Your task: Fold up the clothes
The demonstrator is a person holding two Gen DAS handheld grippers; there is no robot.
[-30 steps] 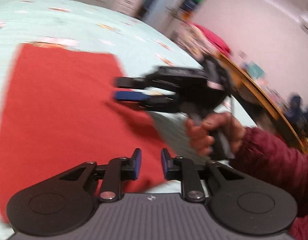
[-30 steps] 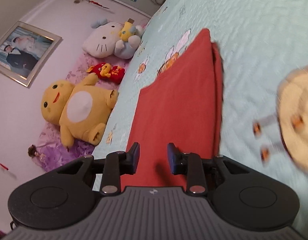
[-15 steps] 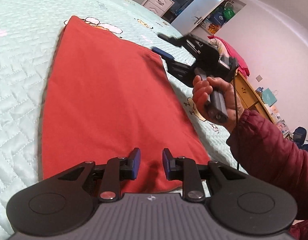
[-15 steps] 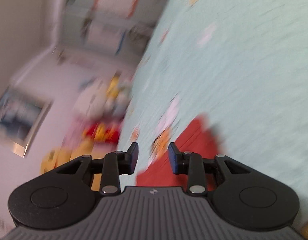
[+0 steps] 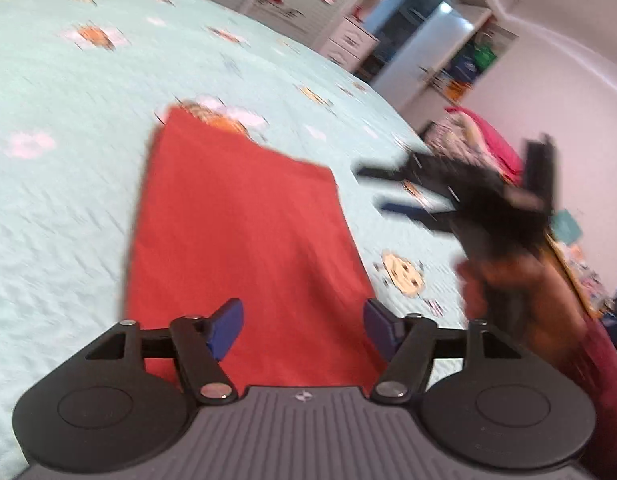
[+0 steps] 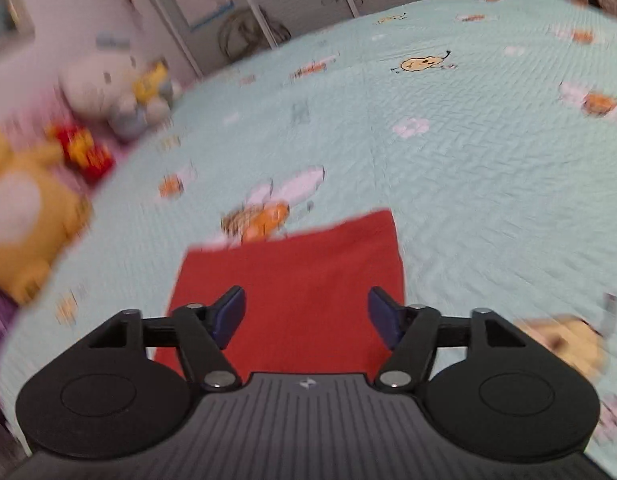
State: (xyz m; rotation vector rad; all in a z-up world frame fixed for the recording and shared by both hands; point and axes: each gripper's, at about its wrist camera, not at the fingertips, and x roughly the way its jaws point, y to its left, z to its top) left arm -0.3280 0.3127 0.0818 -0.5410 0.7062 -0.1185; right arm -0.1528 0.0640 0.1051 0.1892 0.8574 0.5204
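Now opening wide above the red cloth [image 5: 244, 248]: left gripper [image 5: 304, 326], right gripper [image 6: 306, 314], both holding nothing.

My red garment [image 5: 244, 240] lay folded flat on the mint quilted bedspread [image 5: 68, 152], a long rectangle stretching toward twelve o'clock.

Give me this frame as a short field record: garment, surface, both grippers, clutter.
garment: red cloth, folded flat, nothing holding it
surface: mint quilt
left gripper: opening, nothing between jaws
right gripper: opening, nothing between jaws, above cloth
hand: holds right gripper, blurred
clutter: plush toys at bed edge
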